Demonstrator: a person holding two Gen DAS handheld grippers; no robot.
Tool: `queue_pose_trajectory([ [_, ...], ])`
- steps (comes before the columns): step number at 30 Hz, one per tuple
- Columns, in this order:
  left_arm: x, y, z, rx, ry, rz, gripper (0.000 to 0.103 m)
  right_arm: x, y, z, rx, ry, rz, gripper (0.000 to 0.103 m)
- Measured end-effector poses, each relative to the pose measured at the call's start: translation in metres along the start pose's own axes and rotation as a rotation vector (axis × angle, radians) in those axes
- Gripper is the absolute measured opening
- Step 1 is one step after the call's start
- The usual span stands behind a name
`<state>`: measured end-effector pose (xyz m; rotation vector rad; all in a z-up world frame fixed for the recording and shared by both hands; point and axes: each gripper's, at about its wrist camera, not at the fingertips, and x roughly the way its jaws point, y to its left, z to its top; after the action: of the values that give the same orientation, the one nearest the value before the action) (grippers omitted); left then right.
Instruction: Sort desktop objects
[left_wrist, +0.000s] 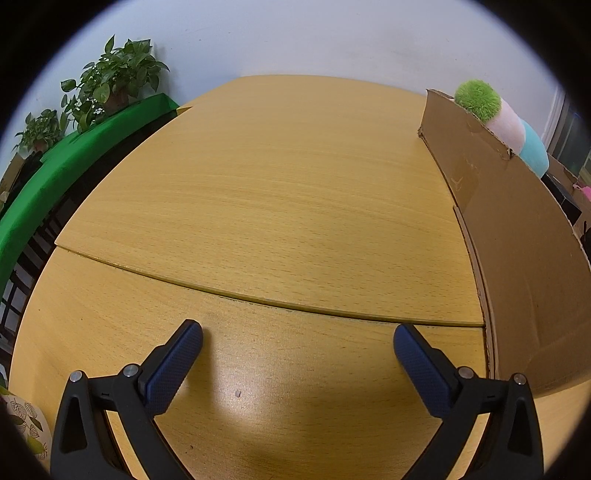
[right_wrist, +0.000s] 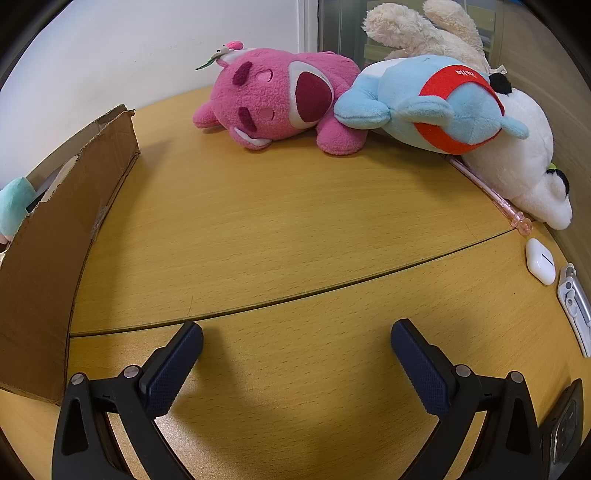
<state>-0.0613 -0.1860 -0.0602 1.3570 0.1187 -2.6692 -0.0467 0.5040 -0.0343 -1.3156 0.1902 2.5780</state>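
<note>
L gripper fingers apart, holding nothing; R gripper likewise, over bare desk; pink plush lies at far edge, touching blue plush; cardboard box to left; prob. light, soft, squashy, non-fragile; pinch body or a limb.

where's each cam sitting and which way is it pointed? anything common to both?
Left wrist: on the left hand-held gripper, looking forward along its open fingers over bare wooden desk toward the wall; cardboard box to its right.
Right wrist: on the right hand-held gripper, open, facing the pink plush, blue plush and white earbud case.
Shared: the desk and the box, which stands between the two grippers.
</note>
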Motion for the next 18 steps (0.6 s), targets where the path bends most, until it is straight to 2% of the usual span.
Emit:
queue_pose_trajectory([
  [18,0.0001,0.0000,-0.0021,0.000,0.000,0.001,0.103,0.0001,-0.0029,0.0026,-0.006,0.002,0.006,0.103],
])
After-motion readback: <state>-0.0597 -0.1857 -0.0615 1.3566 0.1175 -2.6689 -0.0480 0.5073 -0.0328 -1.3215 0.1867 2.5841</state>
